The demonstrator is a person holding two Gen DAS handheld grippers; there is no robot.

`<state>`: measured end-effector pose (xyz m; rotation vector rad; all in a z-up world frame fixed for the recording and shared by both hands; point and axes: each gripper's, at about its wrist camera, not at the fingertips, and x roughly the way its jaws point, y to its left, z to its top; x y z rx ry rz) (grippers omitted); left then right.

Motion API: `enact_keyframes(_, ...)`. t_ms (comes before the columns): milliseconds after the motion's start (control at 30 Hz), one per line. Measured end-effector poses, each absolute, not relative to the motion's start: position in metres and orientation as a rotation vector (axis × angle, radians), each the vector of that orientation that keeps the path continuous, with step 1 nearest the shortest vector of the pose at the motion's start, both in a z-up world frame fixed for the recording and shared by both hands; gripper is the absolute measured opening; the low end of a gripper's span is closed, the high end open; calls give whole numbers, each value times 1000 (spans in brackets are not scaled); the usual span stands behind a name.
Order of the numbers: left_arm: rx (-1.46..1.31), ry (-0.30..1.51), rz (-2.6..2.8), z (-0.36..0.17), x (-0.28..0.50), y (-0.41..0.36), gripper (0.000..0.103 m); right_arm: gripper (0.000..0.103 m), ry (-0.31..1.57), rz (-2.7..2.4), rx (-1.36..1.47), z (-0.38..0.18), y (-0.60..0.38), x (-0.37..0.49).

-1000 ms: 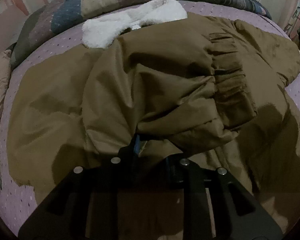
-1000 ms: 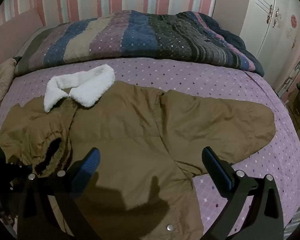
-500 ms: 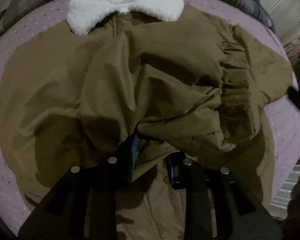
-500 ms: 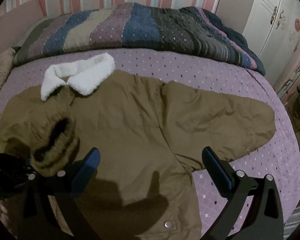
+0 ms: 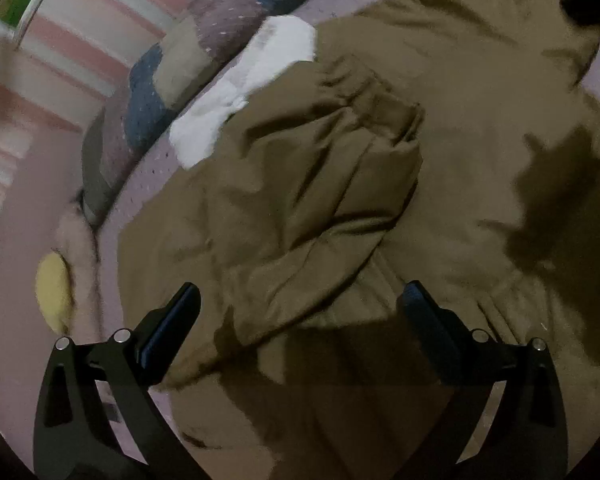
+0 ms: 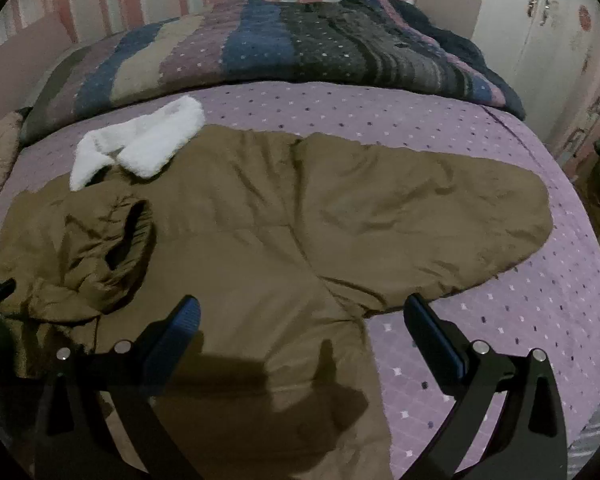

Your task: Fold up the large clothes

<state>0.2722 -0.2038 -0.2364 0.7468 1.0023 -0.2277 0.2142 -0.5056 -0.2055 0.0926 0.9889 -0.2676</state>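
Observation:
A brown padded jacket point(image 6: 268, 240) with a white fleece collar point(image 6: 140, 148) lies spread on the purple dotted bed. Its left sleeve point(image 5: 312, 208) is folded in over the body, cuff point(image 6: 130, 232) up near the collar. The other sleeve point(image 6: 440, 208) stretches out flat to the right. My left gripper point(image 5: 300, 312) hovers just above the folded sleeve, its jaws opening wide and no longer pinching the cloth. My right gripper point(image 6: 300, 320) hangs open over the jacket's lower body, holding nothing.
A striped, dotted quilt point(image 6: 284, 44) is bunched along the bed's far side under a pink striped wall. White cupboard doors point(image 6: 540, 20) stand at the right. A beige and yellow cushion point(image 5: 56, 288) lies at the bed's left edge. Bare purple sheet point(image 6: 500, 340) shows at right.
The left gripper let go of the sleeve, its jaws springing wide, and it rolled and pulled back toward the left. The sleeve now rests on the jacket body. The right gripper dipped slightly.

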Motion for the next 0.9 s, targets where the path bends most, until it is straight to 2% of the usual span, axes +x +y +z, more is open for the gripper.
enact_keyframes(333, 244, 1080, -89, -185, 345, -12, 100, 101, 978, -33, 126, -218, -428, 262)
enact_keyframes(500, 32, 1127, -53, -189, 381, 82, 100, 101, 1032, 47, 149, -237, -397, 297)
enact_keyframes(633, 22, 1158, -37, -216, 390, 92, 100, 101, 1071, 83, 212, -249, -390, 315)
enact_keyframes(700, 50, 1169, -43, -232, 397, 71, 100, 101, 1095, 108, 249, -256, -389, 321)
enact_keyframes(733, 68, 1173, -46, -238, 397, 58, 100, 95, 1105, 124, 261, -259, -387, 322)
enact_keyframes(767, 87, 1174, -47, -248, 403, 41, 99, 81, 1112, 130, 257, -261, -386, 322)
enact_keyframes(900, 152, 1164, -45, -251, 392, 28, 99, 64, 1111, 139, 210, -264, -378, 321)
